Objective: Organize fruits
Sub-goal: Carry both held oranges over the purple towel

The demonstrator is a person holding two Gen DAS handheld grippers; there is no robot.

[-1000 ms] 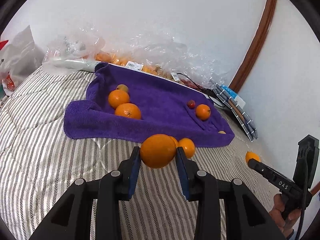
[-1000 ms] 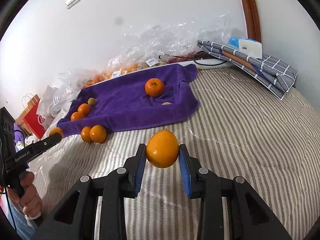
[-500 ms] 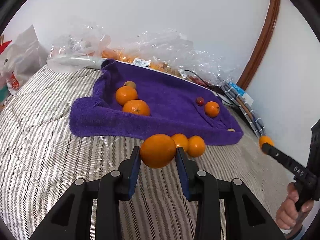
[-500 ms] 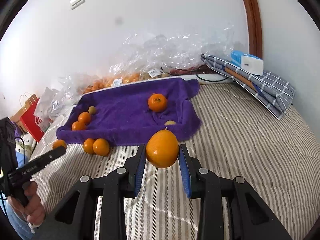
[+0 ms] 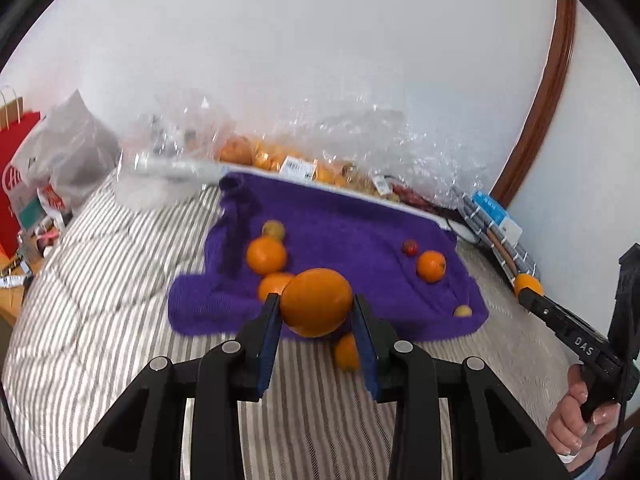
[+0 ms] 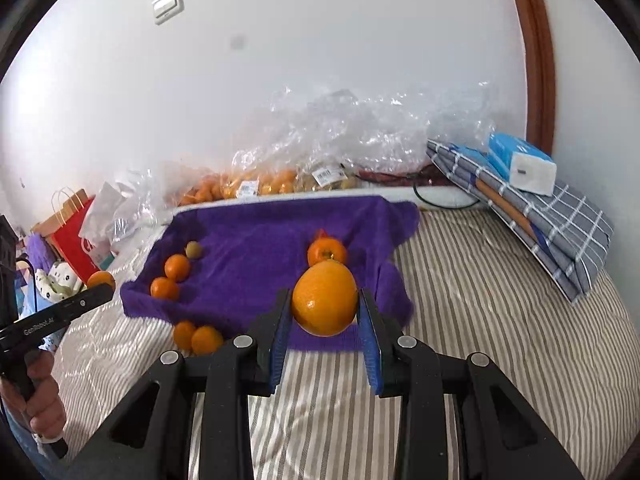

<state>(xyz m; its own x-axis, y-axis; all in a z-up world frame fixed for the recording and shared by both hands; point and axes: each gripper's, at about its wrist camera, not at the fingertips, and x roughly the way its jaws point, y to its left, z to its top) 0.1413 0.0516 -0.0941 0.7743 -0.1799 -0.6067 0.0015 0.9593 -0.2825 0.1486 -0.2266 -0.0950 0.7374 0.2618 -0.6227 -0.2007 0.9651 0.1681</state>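
- Bed [image 6: 500, 312]: striped quilt, serves as the work surface. Soft and uneven, so loose round fruit can likely roll on it.
- Purple towel [image 5: 352, 232]: spread flat near the wall; judged to be the sorting area, its nap keeping fruit from rolling.
- Plastic bags [image 6: 360, 128]: crumpled along the wall behind the towel, more orange fruit inside; probably the supply.
- Folded checked cloth [image 6: 540, 216]: at the right end of the bed, a blue and white box on top. Not part of the job.
- Left tongs [image 5: 316, 336]: closed on a big orange [image 5: 316, 302], pads pressing its two sides, fruit held clear of the quilt and in front of the towel's near edge.
- Right tongs [image 6: 324, 332]: closed on a second big orange [image 6: 325, 298], same side-to-side grip, held above the towel's near right corner.
- Fruit on the towel: two small oranges [image 6: 172, 276] and a dull greenish fruit [image 6: 193, 249] grouped at the left; one stemmed orange [image 6: 326, 251] at the right, just beyond the right tongs' load. A small red fruit [image 5: 409, 247] sits beside it, seen from the left camera.
- Two small oranges [image 6: 198, 336] lie on the quilt, just off the towel's near edge; not yet sorted.
- Judgement: both loads are mid-carry toward the towel; sorting looks partly done.
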